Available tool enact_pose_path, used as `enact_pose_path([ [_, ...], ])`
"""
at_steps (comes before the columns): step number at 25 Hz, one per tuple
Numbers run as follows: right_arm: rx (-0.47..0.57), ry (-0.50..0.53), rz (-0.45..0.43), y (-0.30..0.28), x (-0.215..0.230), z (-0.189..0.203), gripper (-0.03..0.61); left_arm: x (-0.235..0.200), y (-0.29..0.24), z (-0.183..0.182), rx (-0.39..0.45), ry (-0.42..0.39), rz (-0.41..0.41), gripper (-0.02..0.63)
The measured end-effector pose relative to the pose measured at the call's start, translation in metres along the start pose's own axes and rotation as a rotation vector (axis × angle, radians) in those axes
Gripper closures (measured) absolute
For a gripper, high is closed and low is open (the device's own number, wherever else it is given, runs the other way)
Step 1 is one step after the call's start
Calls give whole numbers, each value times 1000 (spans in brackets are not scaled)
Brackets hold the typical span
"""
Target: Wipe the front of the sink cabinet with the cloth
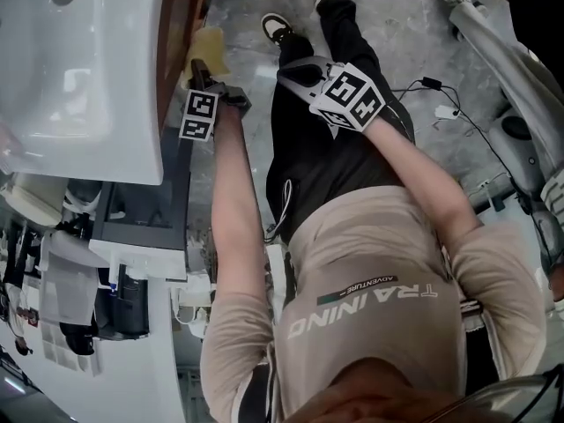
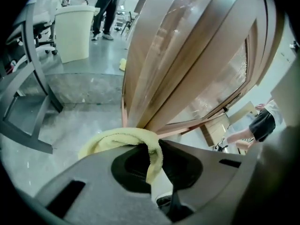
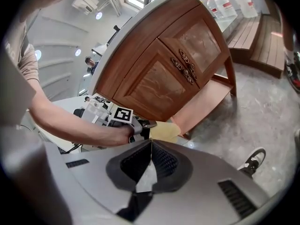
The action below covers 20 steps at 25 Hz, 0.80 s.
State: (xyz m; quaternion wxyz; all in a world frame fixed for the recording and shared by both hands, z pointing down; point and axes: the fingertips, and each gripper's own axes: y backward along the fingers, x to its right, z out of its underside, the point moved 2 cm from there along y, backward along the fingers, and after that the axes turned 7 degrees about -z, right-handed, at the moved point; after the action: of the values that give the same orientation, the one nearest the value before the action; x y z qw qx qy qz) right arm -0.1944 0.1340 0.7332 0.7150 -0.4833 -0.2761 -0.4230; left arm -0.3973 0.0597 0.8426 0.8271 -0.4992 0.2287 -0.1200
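Note:
The sink cabinet is brown wood with two panelled doors and metal handles; its front fills the left gripper view as slanted wood. In the head view only its edge shows under the white sink. A yellow cloth is pinched in my left gripper, which is shut on it, close to the cabinet's lower corner. The cloth lies against the cabinet front, ahead of the left gripper. My right gripper is shut and empty, held away from the cabinet.
A white bin and a standing person are further off across the grey floor. Metal chair legs stand at the left. Water bottles and a wooden platform lie beyond the cabinet. Cables trail on the floor.

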Motion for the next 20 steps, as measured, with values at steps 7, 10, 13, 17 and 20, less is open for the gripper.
enact_pose_path([
  [7, 11, -31, 18, 6, 10, -3, 565, 19, -13, -12, 27, 52, -37, 574],
  [10, 2, -19, 7, 12, 9, -6, 566, 24, -14, -14, 32, 47, -41, 574],
  [13, 0, 1, -12, 22, 12, -11, 566, 34, -17, -17, 40, 57, -34, 574],
  [17, 18, -11, -9, 40, 28, -19, 566, 57, -24, -23, 63, 101, -17, 574],
  [20, 35, -23, -3, 54, 42, -23, 566, 81, -32, -28, 71, 71, -12, 574],
])
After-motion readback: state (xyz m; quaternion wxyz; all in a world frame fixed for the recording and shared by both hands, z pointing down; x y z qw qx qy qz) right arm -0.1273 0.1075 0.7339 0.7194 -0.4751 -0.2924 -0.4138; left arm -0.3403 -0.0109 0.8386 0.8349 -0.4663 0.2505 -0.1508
